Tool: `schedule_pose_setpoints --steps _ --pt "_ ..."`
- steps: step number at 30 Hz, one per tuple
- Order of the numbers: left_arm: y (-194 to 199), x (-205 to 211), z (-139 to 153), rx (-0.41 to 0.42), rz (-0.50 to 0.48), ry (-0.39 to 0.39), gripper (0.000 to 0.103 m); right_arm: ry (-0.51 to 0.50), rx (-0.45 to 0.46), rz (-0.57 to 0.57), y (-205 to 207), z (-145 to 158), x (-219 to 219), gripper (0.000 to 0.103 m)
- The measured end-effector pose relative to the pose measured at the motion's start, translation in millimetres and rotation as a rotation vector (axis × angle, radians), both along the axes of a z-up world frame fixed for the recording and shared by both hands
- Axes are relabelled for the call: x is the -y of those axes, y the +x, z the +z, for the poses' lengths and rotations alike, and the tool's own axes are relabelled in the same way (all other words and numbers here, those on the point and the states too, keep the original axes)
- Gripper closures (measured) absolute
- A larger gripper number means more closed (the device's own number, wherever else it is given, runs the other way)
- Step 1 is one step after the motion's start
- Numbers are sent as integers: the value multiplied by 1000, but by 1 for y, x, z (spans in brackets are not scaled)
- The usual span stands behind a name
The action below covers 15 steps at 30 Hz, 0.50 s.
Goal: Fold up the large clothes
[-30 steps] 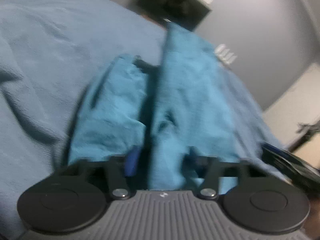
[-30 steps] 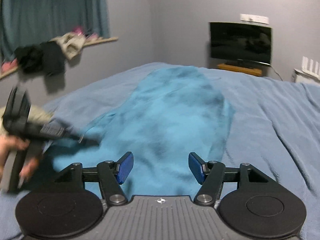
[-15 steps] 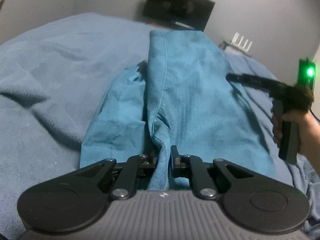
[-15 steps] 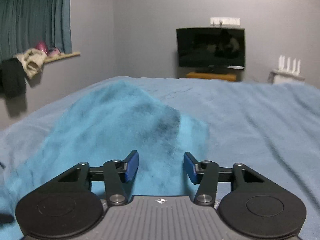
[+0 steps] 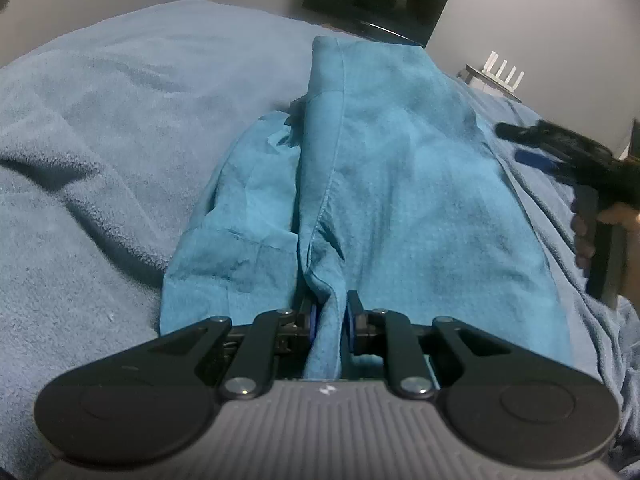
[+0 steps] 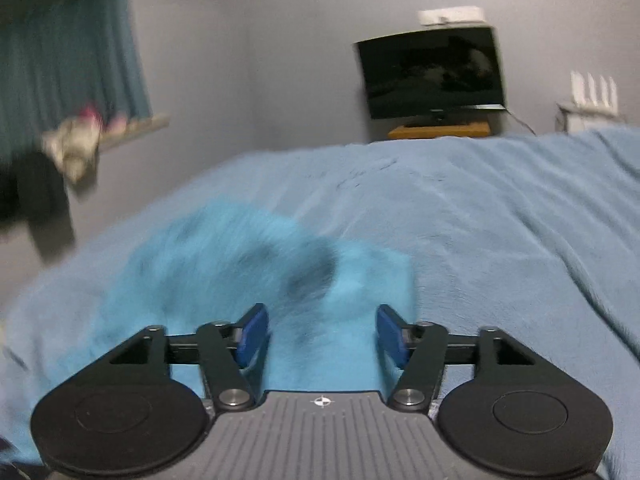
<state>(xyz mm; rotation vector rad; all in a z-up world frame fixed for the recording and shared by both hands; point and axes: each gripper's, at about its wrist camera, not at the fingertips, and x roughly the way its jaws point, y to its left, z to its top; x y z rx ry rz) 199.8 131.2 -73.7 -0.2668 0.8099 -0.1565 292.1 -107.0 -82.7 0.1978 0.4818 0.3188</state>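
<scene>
- Looks like soft, floppy stuff: the teal garment (image 5: pixel 400 184) sags and creases wherever it isn't held, so probably light, zero stiffness, and not slippery against the fuzzy blanket (image 5: pixel 120 128).
- Best taken by a hem or a seamed edge, not mid-panel. Pinching the middle would likely just bunch it up.
- Left gripper (image 5: pixel 330 322) at bottom centre of the left view, jaws nearly closed on a gathered edge of the fabric, blue pads pressing it from both sides.
- Right gripper (image 6: pixel 318 334) at bottom centre of its own view, jaws wide apart, nothing between them, just cloth lying beyond. Pretty blurry there.
- Same right gripper also shows at the right edge of the left view, hand around the handle, hanging just beside the garment's right side.
- Garment lies on the bed, running from lower centre up toward the TV (image 5: pixel 376 0) at the top of the frame.
- Matte teal weave, a stitched seam down the middle, one layer flopped over to the left with a rumpled flap beside it.
- Probably wants a second grip on the free side before any lift, otherwise the loose half drags.
</scene>
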Motion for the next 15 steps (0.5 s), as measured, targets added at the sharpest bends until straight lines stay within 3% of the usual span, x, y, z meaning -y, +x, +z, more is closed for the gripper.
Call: schedule_pose_setpoints --steps 1,7,12,15 --pt "6 5 -3 3 -1 8 90 36 -24 -9 6 -2 11 18" --pt "6 0 -6 -4 0 -11 90 380 -340 91 63 -47 67 7" --pt "8 -1 -7 -14 -5 -9 90 477 -459 227 113 -81 62 0" --pt "11 -2 -9 -22 -8 -19 90 526 -501 250 142 -100 55 0"
